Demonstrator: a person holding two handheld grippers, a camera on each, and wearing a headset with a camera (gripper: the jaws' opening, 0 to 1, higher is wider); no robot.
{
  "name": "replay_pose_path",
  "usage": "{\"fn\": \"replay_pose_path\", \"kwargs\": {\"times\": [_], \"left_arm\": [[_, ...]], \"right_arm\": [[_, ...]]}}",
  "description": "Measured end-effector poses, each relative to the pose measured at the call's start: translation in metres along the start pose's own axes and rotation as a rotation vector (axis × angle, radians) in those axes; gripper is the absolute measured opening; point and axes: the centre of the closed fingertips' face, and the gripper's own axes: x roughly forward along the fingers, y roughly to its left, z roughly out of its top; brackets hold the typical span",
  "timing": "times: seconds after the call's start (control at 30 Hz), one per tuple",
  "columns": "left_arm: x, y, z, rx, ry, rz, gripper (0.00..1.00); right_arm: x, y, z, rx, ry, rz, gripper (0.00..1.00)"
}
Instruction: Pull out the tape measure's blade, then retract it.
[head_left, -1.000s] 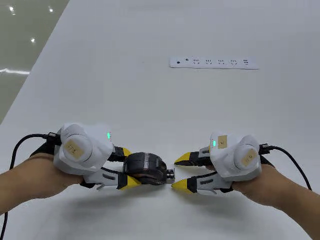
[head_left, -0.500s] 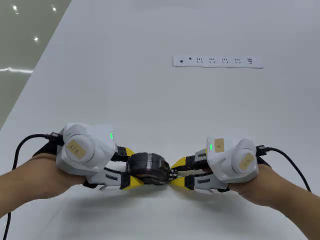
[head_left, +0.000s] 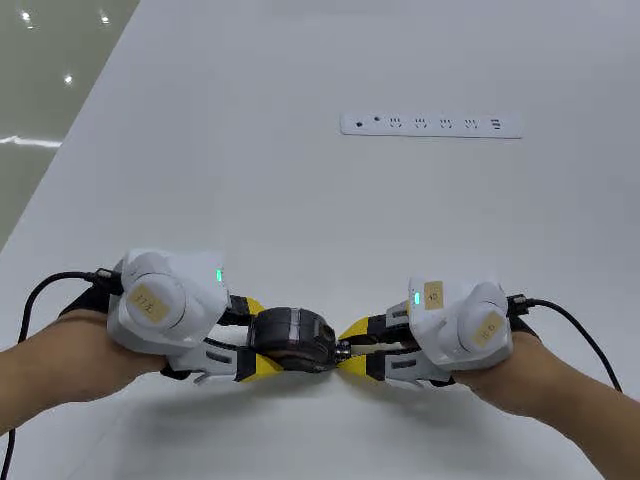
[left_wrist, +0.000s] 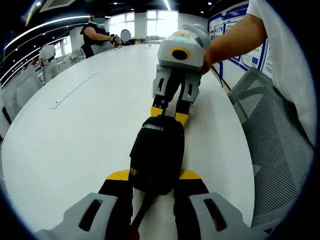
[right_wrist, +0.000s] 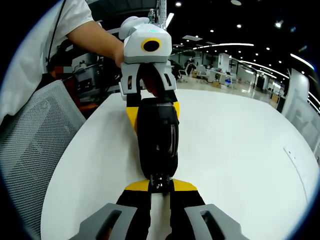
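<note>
Black rounded tape measure (head_left: 292, 340) is seen lying on the white table (head_left: 300, 200), at the near edge, between the two grippers

Left gripper (head_left: 257, 337) is held at the near left, its yellow-tipped jaws clamped on the tape measure from the left, one jaw on the far side of the case and one on the near side. In the left gripper view the tape measure (left_wrist: 157, 152) is gripped between the jaw tips of the left gripper (left_wrist: 155, 175), with the right gripper (left_wrist: 170, 112) met nose-on just past it

Right gripper (head_left: 351, 347) is held at the near right and pointed left at the case. Its jaws are drawn almost together, pinched on the small metal end hook (head_left: 343, 350) of the blade. The end hook is seen right at the mouth of the case. In the right gripper view the end hook (right_wrist: 160, 181) is caught between the tips of the right gripper (right_wrist: 161, 187), the tape measure (right_wrist: 157, 135) is seen end-on behind it, and the left gripper (right_wrist: 152, 109) is seen beyond that

A long white power strip (head_left: 430, 125) is laid flat on the far right of the table, well apart from the grippers. A black cable (head_left: 40, 290) is run off the left gripper toward the near left. A grey mesh chair (left_wrist: 270, 150) is seen beside the table
</note>
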Motion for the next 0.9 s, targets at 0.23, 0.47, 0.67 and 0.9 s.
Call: {"fn": "replay_pose_path", "kwargs": {"times": [0.23,0.47,0.67,0.9], "left_arm": [[0.0,0.0,0.0,0.005,0.004,-0.003,0.25],[-0.001,0.0,-0.001,-0.004,0.006,-0.002,0.25],[0.0,0.0,-0.001,-0.002,0.008,0.0,0.25],[0.0,0.0,-0.001,-0.001,0.008,-0.001,0.25]], "right_arm": [[-0.004,0.0,-0.002,-0.006,0.012,-0.001,0.1],[-0.019,-0.004,-0.01,-0.006,0.024,-0.012,0.09],[-0.026,-0.004,-0.016,-0.003,0.034,-0.016,0.09],[-0.033,-0.005,-0.023,0.006,0.052,-0.016,0.09]]}}
